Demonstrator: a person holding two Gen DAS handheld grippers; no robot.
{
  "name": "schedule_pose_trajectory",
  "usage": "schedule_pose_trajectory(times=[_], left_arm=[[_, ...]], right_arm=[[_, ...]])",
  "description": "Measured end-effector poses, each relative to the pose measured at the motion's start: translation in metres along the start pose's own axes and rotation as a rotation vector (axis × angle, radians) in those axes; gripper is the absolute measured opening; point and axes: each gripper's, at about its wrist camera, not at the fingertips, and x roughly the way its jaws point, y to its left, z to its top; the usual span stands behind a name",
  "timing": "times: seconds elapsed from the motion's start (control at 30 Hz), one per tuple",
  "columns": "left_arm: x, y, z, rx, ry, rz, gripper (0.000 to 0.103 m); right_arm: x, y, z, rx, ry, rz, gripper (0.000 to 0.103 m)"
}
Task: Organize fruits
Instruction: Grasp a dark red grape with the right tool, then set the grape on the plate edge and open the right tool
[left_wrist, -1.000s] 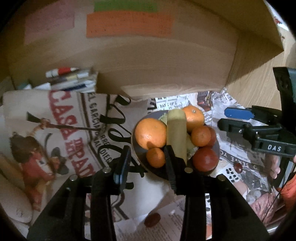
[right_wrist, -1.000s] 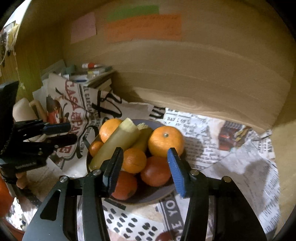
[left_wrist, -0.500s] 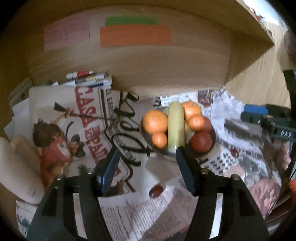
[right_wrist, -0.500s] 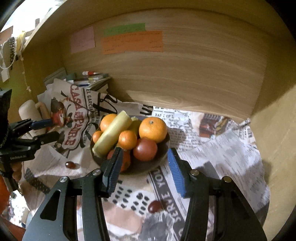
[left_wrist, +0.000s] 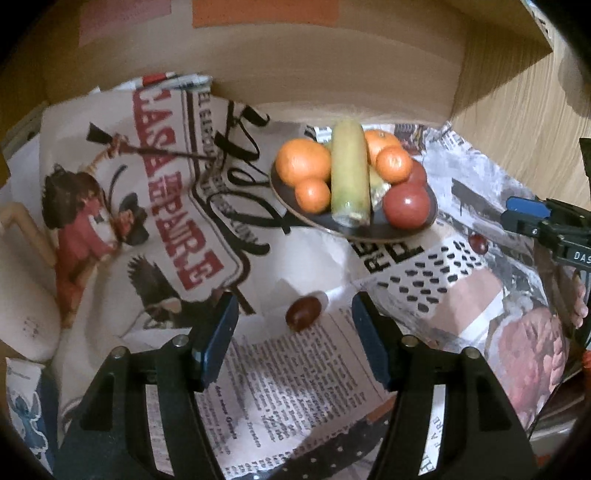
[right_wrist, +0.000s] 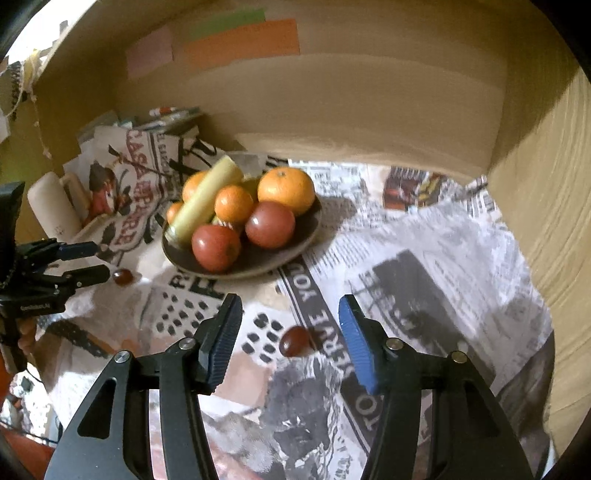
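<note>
A dark plate (left_wrist: 376, 233) (right_wrist: 295, 243) holds oranges (left_wrist: 303, 162) (right_wrist: 286, 190), two red tomatoes (left_wrist: 405, 205) (right_wrist: 216, 246) and a pale yellow-green long fruit (left_wrist: 349, 170) (right_wrist: 205, 201). One dark red grape (left_wrist: 303, 313) (right_wrist: 123, 277) lies on the newspaper between my left gripper's open fingers (left_wrist: 295, 332). A second grape (right_wrist: 294, 340) (left_wrist: 478, 242) lies between my right gripper's open fingers (right_wrist: 290, 332). Both grippers are empty. The left gripper shows in the right wrist view (right_wrist: 85, 262); only the right gripper's upper, blue finger (left_wrist: 524, 213) shows in the left wrist view.
Newspaper sheets (right_wrist: 424, 258) cover the surface inside a wooden alcove (right_wrist: 351, 110) with coloured notes (right_wrist: 240, 42) on the back wall. A cream mug (right_wrist: 55, 206) lies at the left. A stack of books and pens (right_wrist: 170, 114) sits at the back left.
Both grippers have pulled back from the plate and dropped lower. Each now has a loose grape between its open fingers.
</note>
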Motion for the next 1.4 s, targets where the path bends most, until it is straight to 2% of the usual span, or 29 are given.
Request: schedule_pose_trajectory(times=[0.1, 0.23, 0.3, 0.47, 0.5, 0.53, 0.77, 1.17, 1.4], left_arm=[[0.006, -0.002, -0.004, 0.011, 0.023, -0.015, 0.063], [0.013, -0.004, -0.007, 0.024, 0.049, -0.019, 0.054], [0.016, -0.004, -0.008, 0.023, 0.055, -0.021, 0.053], [0.023, -0.003, -0.008, 0.022, 0.072, -0.021, 0.045], [0.023, -0.002, -0.008, 0.02, 0.07, -0.022, 0.042], [0.024, -0.001, -0.008, 0.018, 0.069, -0.022, 0.039], [0.025, 0.003, -0.006, 0.008, 0.063, -0.035, 0.022], [0.011, -0.012, 0.008, 0.044, 0.005, -0.032, 0.022], [0.005, -0.02, 0.028, 0.046, -0.038, -0.067, 0.022]], right_arm=[[0.01, 0.0, -0.007, -0.009, 0.036, -0.011, 0.051], [0.021, 0.001, -0.012, -0.029, 0.077, -0.016, 0.049], [0.026, 0.001, -0.013, -0.035, 0.097, -0.013, 0.041], [0.037, 0.001, -0.013, -0.045, 0.133, -0.003, 0.03], [0.038, 0.002, -0.013, -0.049, 0.136, -0.003, 0.022], [0.04, 0.003, -0.013, -0.052, 0.139, -0.002, 0.02], [0.035, 0.005, -0.014, -0.061, 0.113, -0.004, 0.02], [0.018, 0.01, 0.004, -0.061, 0.037, 0.015, 0.02], [0.004, 0.017, 0.023, -0.089, -0.03, 0.023, 0.02]])
